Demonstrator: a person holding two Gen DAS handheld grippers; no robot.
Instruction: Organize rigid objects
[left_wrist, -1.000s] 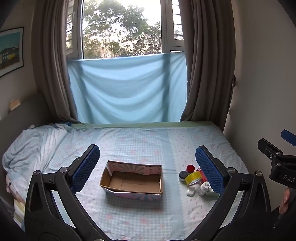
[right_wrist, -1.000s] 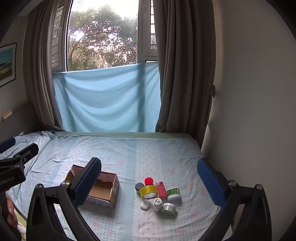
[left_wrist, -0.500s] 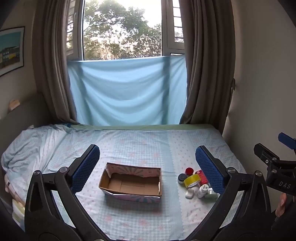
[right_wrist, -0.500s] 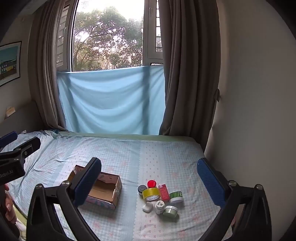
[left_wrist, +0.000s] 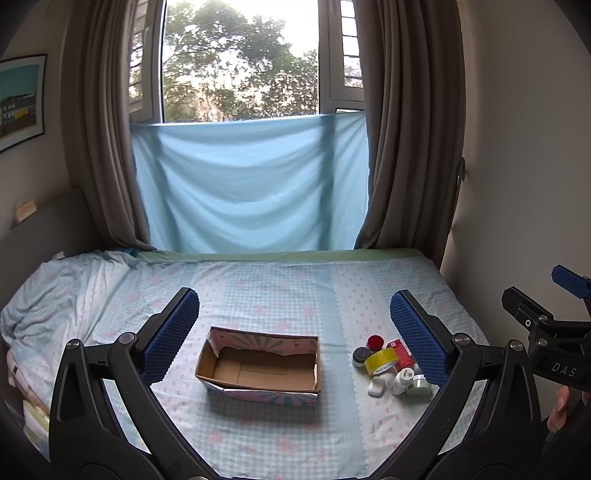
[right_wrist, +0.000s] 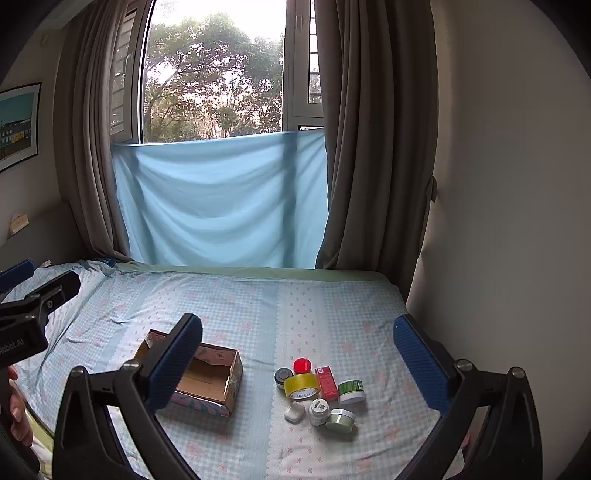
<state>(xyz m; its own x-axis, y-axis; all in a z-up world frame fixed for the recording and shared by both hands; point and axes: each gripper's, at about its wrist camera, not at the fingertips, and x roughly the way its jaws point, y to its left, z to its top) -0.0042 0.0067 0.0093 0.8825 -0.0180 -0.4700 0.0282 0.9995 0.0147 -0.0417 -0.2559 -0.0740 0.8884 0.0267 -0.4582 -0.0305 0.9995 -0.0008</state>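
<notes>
An open, empty cardboard box (left_wrist: 260, 367) (right_wrist: 207, 380) sits on the bed. To its right lies a cluster of small items: a yellow tape roll (right_wrist: 302, 386) (left_wrist: 381, 360), a red cap (right_wrist: 303, 365), a red carton (right_wrist: 327, 382), a dark jar (right_wrist: 282, 376), a green-labelled jar (right_wrist: 352, 391), a white bottle (right_wrist: 319, 410), a white case (right_wrist: 294, 411) and a pale green jar (right_wrist: 341, 420). My left gripper (left_wrist: 293, 332) is open and empty, above the box. My right gripper (right_wrist: 297, 360) is open and empty, above the cluster.
The bed (left_wrist: 277, 288) has a checked blue sheet, rumpled bedding at the left (left_wrist: 55, 295). A blue cloth (left_wrist: 251, 184) hangs under the window between brown curtains. A wall (right_wrist: 498, 221) runs along the bed's right side.
Both grippers have risen and drawn back a little; the box and items sit lower and smaller in view. Nothing on the bed has moved.
</notes>
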